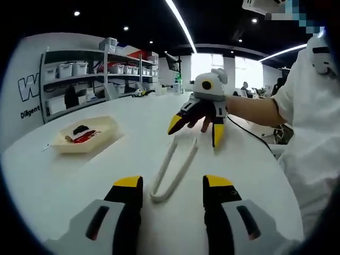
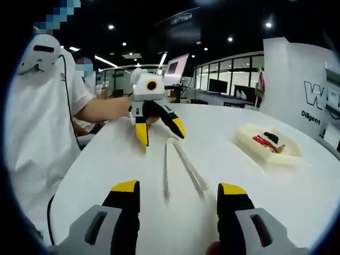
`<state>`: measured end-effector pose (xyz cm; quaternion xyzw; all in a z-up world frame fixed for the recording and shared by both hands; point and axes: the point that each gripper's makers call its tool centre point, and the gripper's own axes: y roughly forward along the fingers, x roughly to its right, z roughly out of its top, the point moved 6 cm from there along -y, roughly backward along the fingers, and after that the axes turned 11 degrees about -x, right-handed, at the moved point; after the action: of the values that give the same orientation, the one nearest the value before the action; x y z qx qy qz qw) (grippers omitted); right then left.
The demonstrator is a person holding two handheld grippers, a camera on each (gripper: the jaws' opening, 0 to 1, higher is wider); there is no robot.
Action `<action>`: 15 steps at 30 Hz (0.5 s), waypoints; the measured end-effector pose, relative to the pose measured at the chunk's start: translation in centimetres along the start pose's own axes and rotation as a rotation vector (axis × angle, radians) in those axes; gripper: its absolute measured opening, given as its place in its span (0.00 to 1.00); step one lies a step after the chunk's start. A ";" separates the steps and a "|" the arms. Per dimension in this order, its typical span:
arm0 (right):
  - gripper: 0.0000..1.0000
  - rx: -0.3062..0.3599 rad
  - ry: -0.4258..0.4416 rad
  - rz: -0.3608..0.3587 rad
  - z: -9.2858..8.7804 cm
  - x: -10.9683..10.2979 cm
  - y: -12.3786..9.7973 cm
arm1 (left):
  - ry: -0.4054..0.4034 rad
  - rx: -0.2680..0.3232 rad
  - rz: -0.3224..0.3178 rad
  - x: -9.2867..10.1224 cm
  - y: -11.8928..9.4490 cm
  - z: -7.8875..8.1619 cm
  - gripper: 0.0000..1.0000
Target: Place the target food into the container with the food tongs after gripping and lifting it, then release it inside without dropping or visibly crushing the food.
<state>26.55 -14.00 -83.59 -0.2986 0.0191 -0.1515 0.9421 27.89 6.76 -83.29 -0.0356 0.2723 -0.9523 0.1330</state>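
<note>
White tongs lie untouched on the table between both grippers, left and right, each wide open. Food waits in the far tray; everything remains undone.

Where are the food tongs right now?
The tongs lie flat on the white table, between the two open claws, right of the food tray in the left gripper view.

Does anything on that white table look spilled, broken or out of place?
Nothing stands out. The tongs lie flat on the white table, untouched, between the two open grippers. The tray sits level off to one side with its food inside; no spill shows.
</note>
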 end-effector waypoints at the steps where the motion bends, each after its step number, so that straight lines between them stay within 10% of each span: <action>1: 0.55 0.004 0.004 -0.006 0.0 0.0 -0.1 | -0.006 0.004 0.003 0.1 -0.1 0.0 0.44; 15: 0.58 0.035 0.039 -0.066 -0.5 -1.2 -1.4 | -0.027 0.042 0.047 1.5 -1.7 -0.2 0.44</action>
<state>25.01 -15.00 -83.25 -0.2797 0.0248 -0.1884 0.9411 26.00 7.84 -82.58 -0.0391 0.2511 -0.9539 0.1598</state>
